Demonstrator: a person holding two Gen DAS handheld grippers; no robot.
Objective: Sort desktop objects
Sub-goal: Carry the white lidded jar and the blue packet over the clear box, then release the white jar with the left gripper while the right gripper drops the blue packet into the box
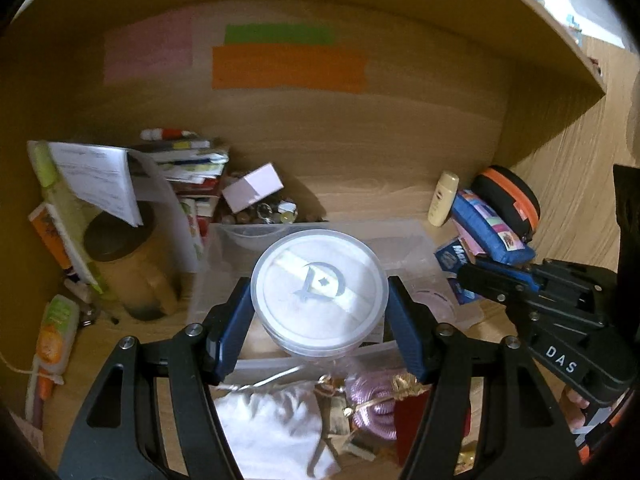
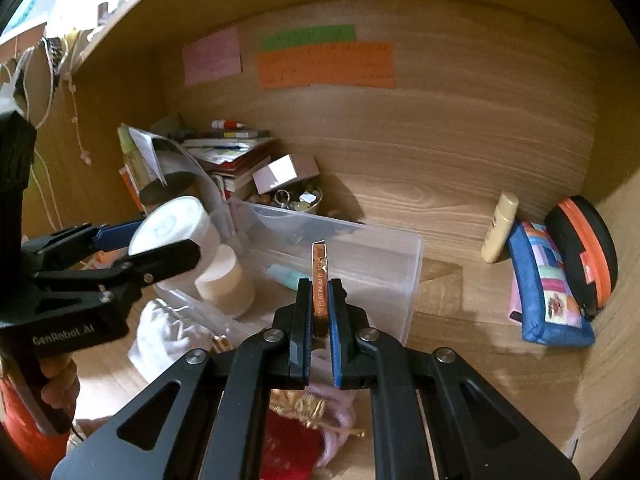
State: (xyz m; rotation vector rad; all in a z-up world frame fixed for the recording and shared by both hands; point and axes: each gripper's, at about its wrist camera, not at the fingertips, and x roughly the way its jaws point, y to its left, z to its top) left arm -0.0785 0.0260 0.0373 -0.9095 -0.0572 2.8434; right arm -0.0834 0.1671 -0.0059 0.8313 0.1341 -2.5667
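Observation:
My left gripper (image 1: 320,300) is shut on a round white jar (image 1: 319,292) with a clear lid and holds it above the clear plastic bin (image 1: 404,236). It also shows in the right wrist view (image 2: 160,248), with the jar (image 2: 172,224) at the bin's left end. My right gripper (image 2: 320,300) is shut on a thin copper-coloured razor blade pack (image 2: 320,276), held upright over the near side of the bin (image 2: 376,252). The right gripper also shows in the left wrist view (image 1: 492,280). A teal bottle (image 2: 284,274) lies in the bin.
A stack of books and papers (image 1: 176,168) and a bowl of trinkets (image 1: 268,212) stand at the back left. A cream bottle (image 2: 500,228), a blue pouch (image 2: 548,288) and a black-orange case (image 2: 584,252) lie right. A white cloth (image 1: 276,428), pink cord and red pouch lie in front.

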